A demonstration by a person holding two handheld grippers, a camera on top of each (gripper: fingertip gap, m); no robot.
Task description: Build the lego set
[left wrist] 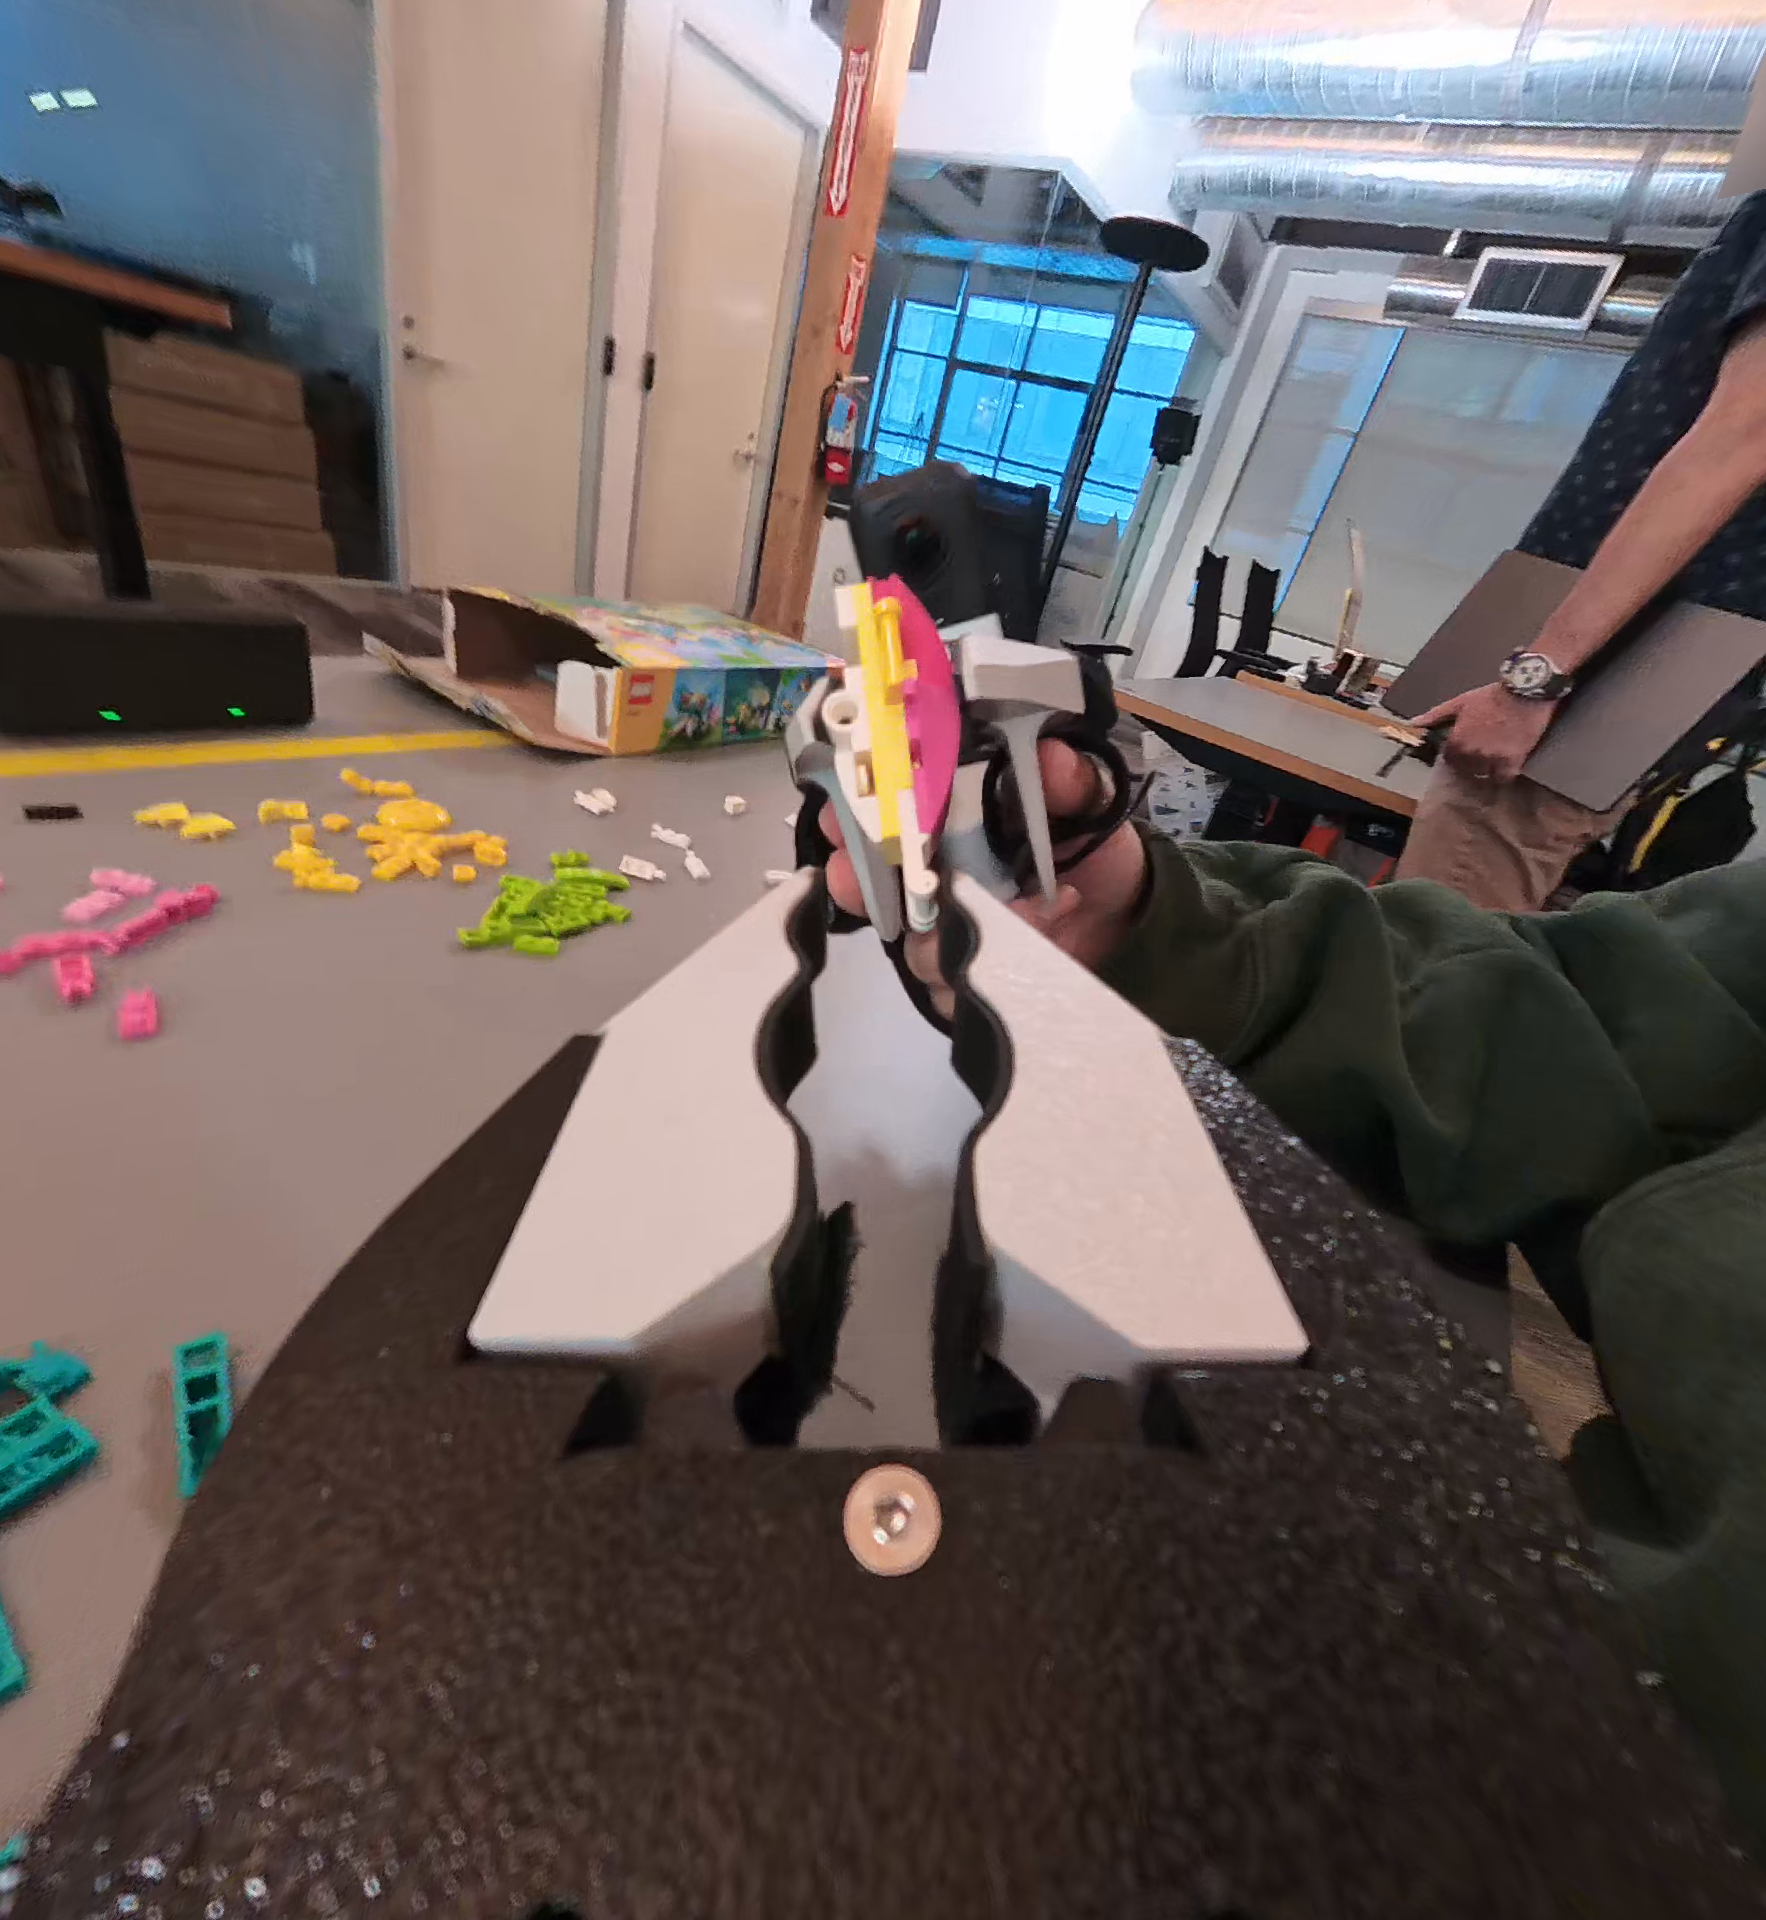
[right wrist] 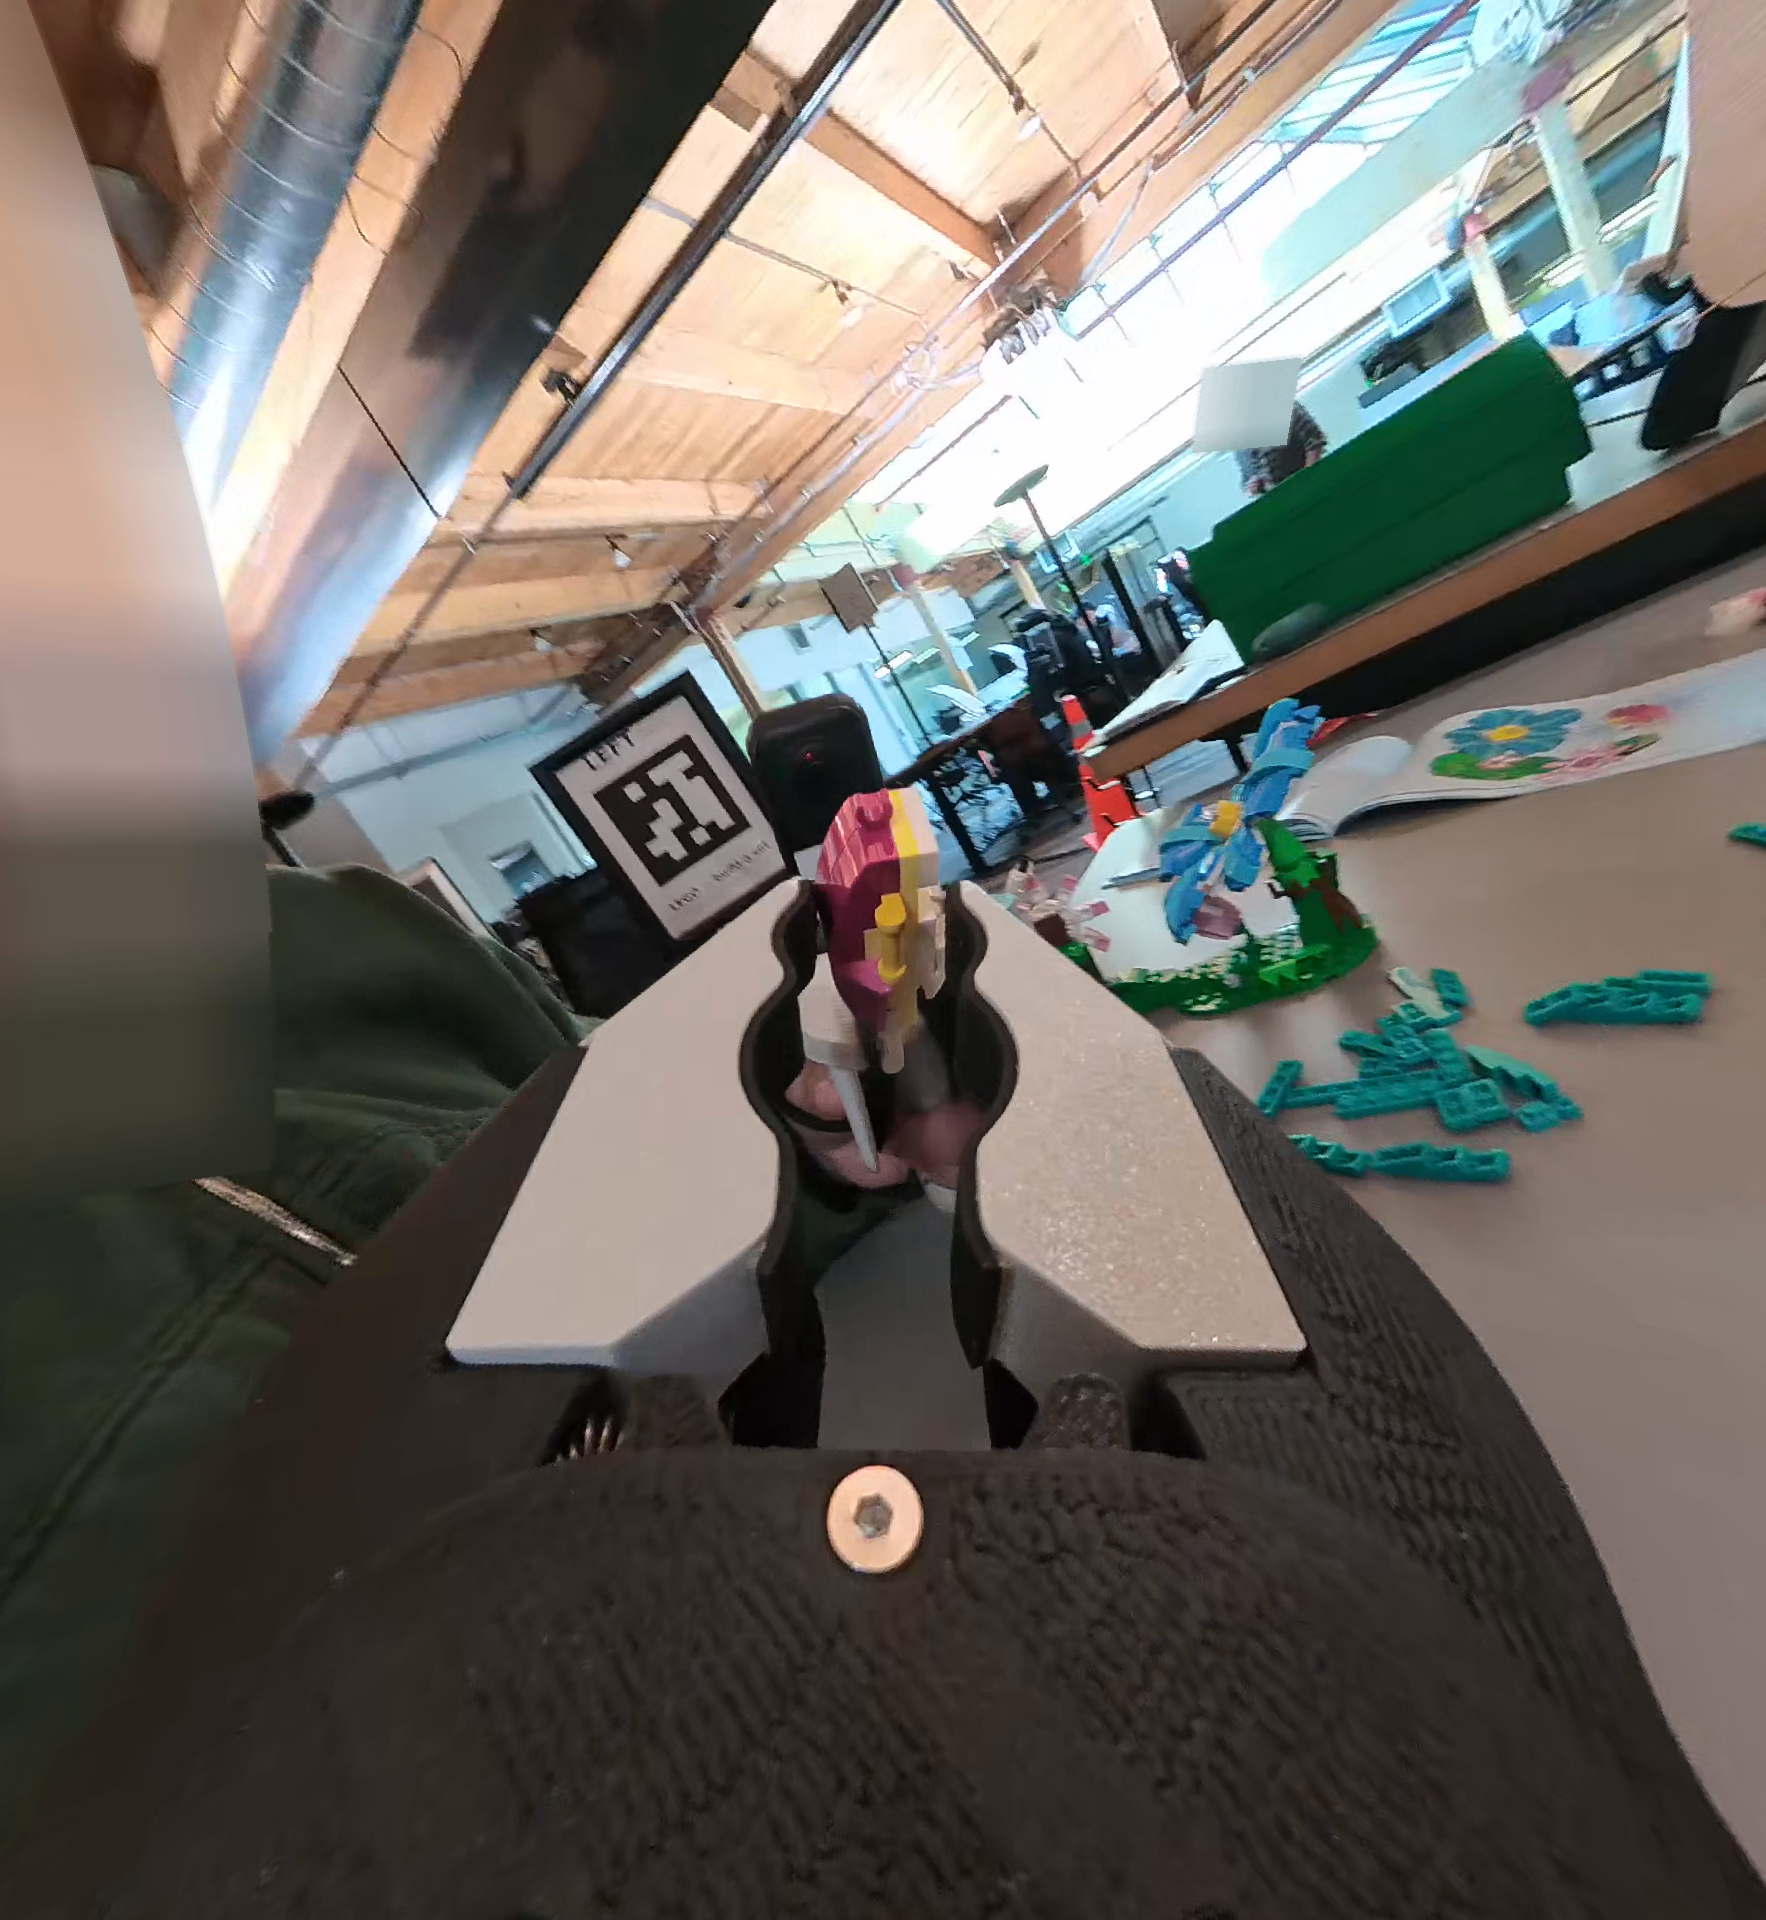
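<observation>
Claw tips of the left claw point(left wrist: 874, 902) pinch the lower end of a small pink, yellow and white lego sub-assembly point(left wrist: 894, 727), with a white peg at its bottom sitting right between the tips; the fingers look clamped on it, though the exact contact is partly hidden. From the opposite side, the right claw point(right wrist: 879, 920) closes around the same sub-assembly point(right wrist: 884, 914), its tips pressed on either flank of the pink and yellow body. Both claws meet nose to nose in the air above the tabletop point(left wrist: 359, 1091), so neither is nearer: the piece lies straight ahead of each, its long axis standing roughly upright and crosswise to both sets of fingers. My judgement is that the next move is a squeeze or a press along that shared line, and a twist from either side could pop the plates apart.

Farther out, loose bricks lie sorted by colour: teal pieces point(right wrist: 1430, 1081), lime green pieces point(left wrist: 546, 904), yellow pieces point(left wrist: 391, 836) and pink pieces point(left wrist: 89, 930). A finished blue flower model point(right wrist: 1243, 894) stands beside an open instruction booklet point(right wrist: 1544, 743), and the torn box point(left wrist: 630, 681) rests beyond.
</observation>
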